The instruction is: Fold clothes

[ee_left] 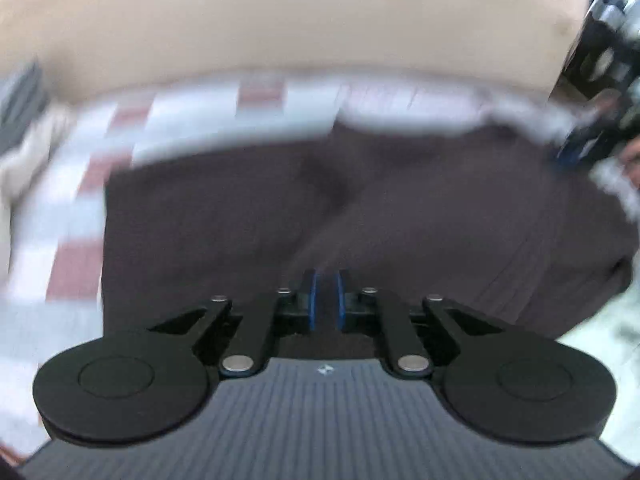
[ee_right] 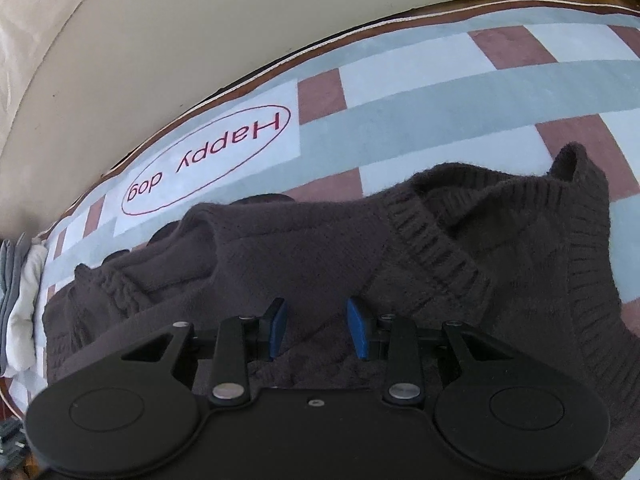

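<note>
A dark brown knitted sweater (ee_right: 304, 256) is lying crumpled on a checked blue, white and brick-red blanket (ee_right: 420, 92) printed "Happy dog", its long axis running left to right directly beneath both claws. The right claw (ee_right: 317, 326) is hovering partly open over the knit with nothing gripped, while the left claw (ee_left: 327, 300) is looking almost closed. Blur is hiding whether any cloth is caught there; the sweater's near edge is cut off.

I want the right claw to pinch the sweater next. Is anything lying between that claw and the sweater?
Nothing visible is in the way. The right claw stands open directly over the dark sweater, which lies on the checked blanket.
</note>
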Demonstrator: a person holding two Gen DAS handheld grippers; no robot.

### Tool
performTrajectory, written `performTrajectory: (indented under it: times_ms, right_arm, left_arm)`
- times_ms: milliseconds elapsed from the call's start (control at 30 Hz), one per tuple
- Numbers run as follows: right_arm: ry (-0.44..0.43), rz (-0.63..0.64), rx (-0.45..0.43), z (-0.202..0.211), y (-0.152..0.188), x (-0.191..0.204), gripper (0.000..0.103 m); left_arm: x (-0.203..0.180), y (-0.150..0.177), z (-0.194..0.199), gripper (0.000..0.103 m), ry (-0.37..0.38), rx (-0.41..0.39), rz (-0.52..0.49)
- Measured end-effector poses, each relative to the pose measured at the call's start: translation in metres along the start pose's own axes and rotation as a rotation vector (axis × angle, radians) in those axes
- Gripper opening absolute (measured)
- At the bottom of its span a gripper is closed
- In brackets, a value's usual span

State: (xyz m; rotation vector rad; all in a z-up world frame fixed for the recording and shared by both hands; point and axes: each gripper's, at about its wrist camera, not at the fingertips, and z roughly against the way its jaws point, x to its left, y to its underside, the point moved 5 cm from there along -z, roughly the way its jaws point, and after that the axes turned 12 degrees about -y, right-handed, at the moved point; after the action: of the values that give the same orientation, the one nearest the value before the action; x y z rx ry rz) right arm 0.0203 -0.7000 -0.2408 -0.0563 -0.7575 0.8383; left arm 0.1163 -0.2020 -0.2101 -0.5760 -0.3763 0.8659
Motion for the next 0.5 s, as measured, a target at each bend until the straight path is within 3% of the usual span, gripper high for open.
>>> performTrajectory:
  times_ms: [67,133,167,233,367,433,500]
  right_arm:
    - [0.024,0.031,0.0,0.001,-0.001,0.006,0.038]
    - [0.056,0.106,-0.012,0.005,-0.004,0.018,0.039]
    - [0.069,0.15,-0.02,0.008,-0.006,0.025,0.039]
    - [0.086,0.248,-0.025,0.012,-0.012,0.041,0.039]
    - [0.125,0.454,0.015,0.01,-0.022,0.074,0.057]
    - [0.12,0.539,0.071,0.003,-0.021,0.086,0.057]
    - [0.139,0.625,0.128,-0.006,-0.019,0.095,0.057]
  left_arm:
    - [0.013,0.002,-0.006,0.037,-0.051,0.03,0.033]
    - [0.039,-0.008,-0.003,0.059,-0.092,-0.021,0.128]
    - [0.054,-0.014,-0.002,0.063,-0.111,-0.049,0.178]
    - [0.08,-0.024,-0.012,0.063,-0.112,-0.042,0.247]
    - [0.121,-0.04,-0.057,0.063,-0.091,0.035,0.348]
    - [0.141,-0.041,-0.079,0.063,-0.171,0.074,0.397]
    - [0.156,-0.044,-0.097,0.063,-0.238,0.059,0.427]
